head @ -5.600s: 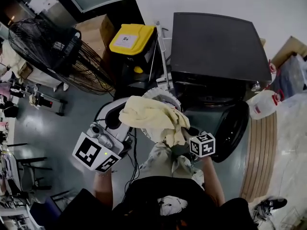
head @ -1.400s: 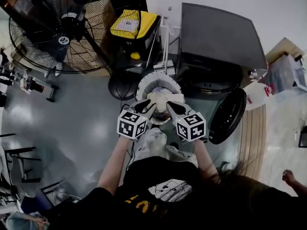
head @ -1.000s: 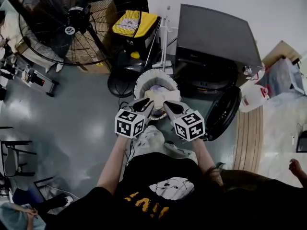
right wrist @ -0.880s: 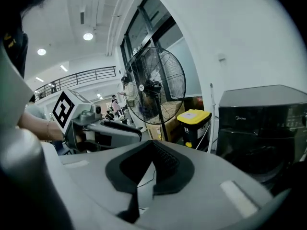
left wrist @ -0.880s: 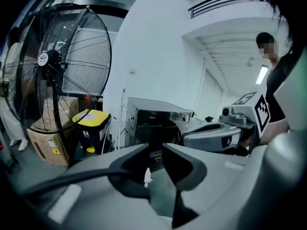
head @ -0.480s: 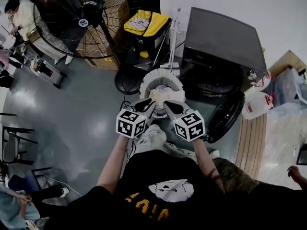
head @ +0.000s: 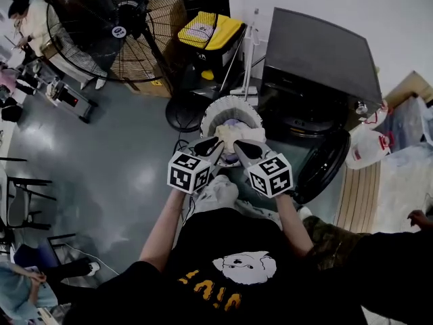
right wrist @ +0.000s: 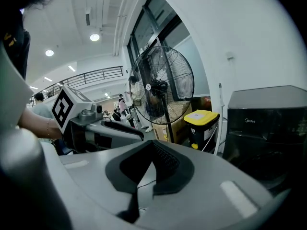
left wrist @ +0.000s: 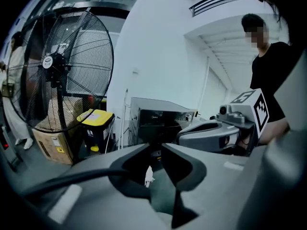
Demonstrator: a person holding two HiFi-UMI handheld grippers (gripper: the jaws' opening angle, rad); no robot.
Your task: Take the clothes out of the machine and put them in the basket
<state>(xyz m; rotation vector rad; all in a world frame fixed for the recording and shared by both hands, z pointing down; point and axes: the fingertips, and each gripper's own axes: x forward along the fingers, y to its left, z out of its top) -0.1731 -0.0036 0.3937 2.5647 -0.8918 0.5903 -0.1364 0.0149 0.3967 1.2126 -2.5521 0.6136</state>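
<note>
The white laundry basket stands on the floor in front of the black washing machine, whose round door hangs open. A cream cloth lies in the basket on top of other clothes. My left gripper and right gripper hover side by side just on my side of the basket, both empty. In the left gripper view the left gripper shows a narrow gap between its jaws. The right gripper has its jaws meeting at the tips.
A large floor fan stands at the left, beside a cardboard box and a yellow-lidded bin. A white jug sits right of the machine door. Another person's hand shows at the right edge.
Several seconds ago the cream cloth hung from the grippers over the basket; now it lies in the basket and both grippers are empty. Over the last second they barely moved.
</note>
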